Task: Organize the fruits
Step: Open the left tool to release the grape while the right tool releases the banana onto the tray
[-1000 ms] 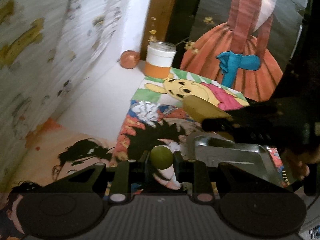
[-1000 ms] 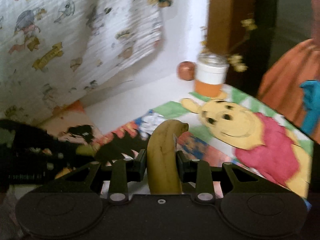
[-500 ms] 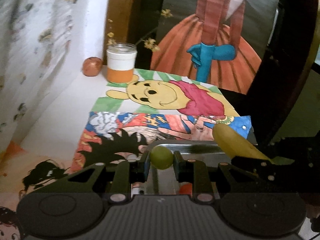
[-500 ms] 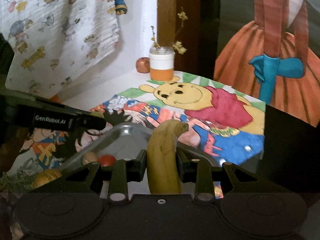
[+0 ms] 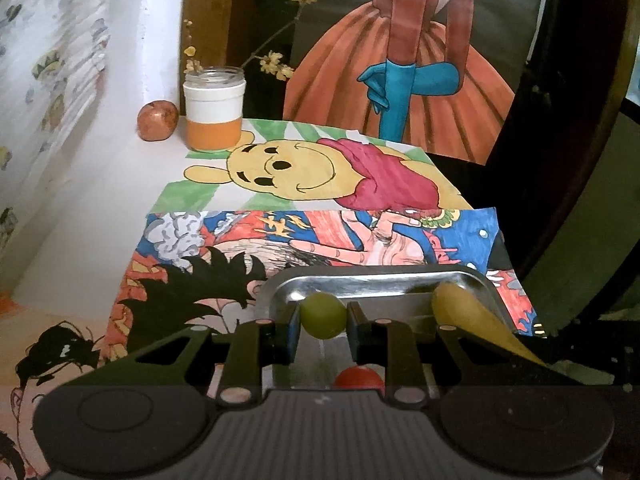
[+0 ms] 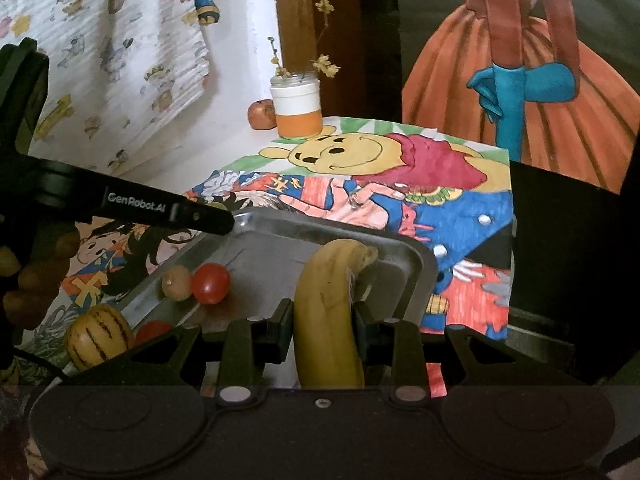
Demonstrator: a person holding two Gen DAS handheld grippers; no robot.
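My left gripper [image 5: 323, 316] is shut on a small round green fruit [image 5: 323, 315], held over the near part of a metal tray [image 5: 372, 280]. My right gripper [image 6: 323, 322] is shut on a yellow banana [image 6: 328, 300] whose tip hangs over the tray's [image 6: 416, 256] right side. The banana [image 5: 472, 314] shows at the right in the left wrist view. In the tray lie a red tomato [image 6: 211, 283] and a small tan fruit [image 6: 176, 283]. The left gripper [image 6: 224, 216] reaches in from the left in the right wrist view.
A yellow striped fruit [image 6: 100, 336] and another red fruit [image 6: 154, 330] lie at the tray's near left. A white-and-orange jar [image 5: 214, 114] with twigs and a reddish fruit [image 5: 157, 121] stand at the back by the wall. Coloured drawings [image 5: 304, 176] cover the table; its right edge drops off.
Both grippers have swung right and come over the metal tray, still holding the green fruit and the banana. The tray and its fruits have come into view.
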